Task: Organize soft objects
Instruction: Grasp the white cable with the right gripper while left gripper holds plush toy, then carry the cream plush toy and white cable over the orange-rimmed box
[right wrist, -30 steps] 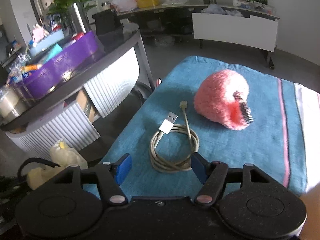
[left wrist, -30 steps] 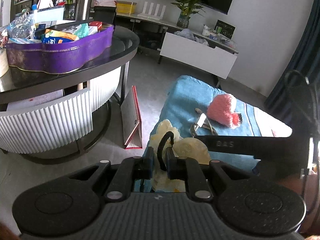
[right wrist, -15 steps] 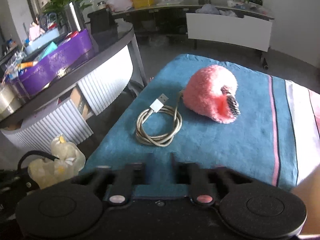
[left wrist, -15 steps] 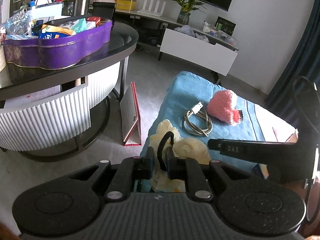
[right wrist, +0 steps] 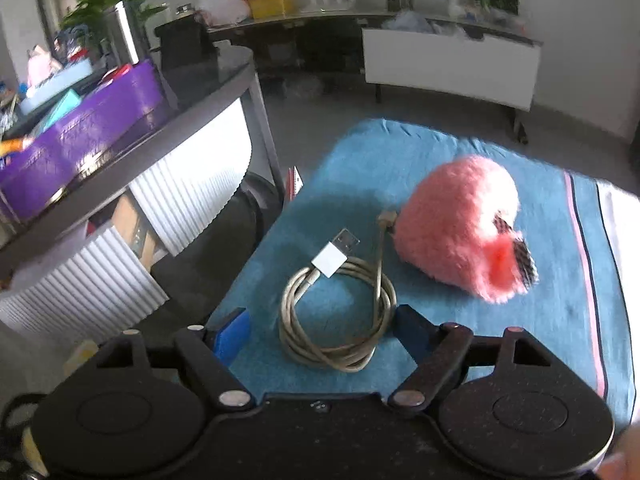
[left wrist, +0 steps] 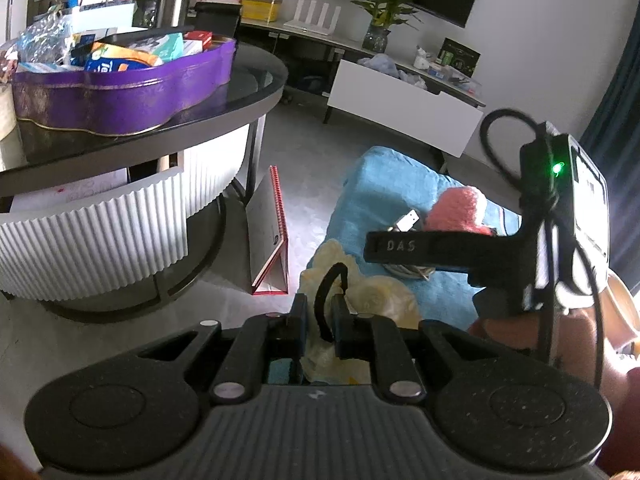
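My left gripper [left wrist: 320, 320] is shut on the black loop [left wrist: 326, 300] of a pale yellow flower hair clip [left wrist: 380, 304], held over the near left corner of the blue towel [left wrist: 384, 184]. My right gripper [right wrist: 320, 324] is open, its fingers on either side of a coiled white USB cable [right wrist: 336, 308] that lies on the towel [right wrist: 440, 332]. A pink plush toy [right wrist: 464, 228] lies just beyond the cable. In the left wrist view the right gripper's body [left wrist: 500, 248] hides most of the cable and toy [left wrist: 456, 210].
A round dark table [left wrist: 240, 92] with a white ribbed base stands at the left and carries a purple tin [left wrist: 120, 92] full of packets. A red-edged calendar [left wrist: 268, 236] stands on the floor between table and towel. A low white TV cabinet [left wrist: 400, 104] runs along the far wall.
My right gripper shut about half a second ago and has opened again, moving forward to straddle the cable. My left gripper keeps its hold on the hair clip.
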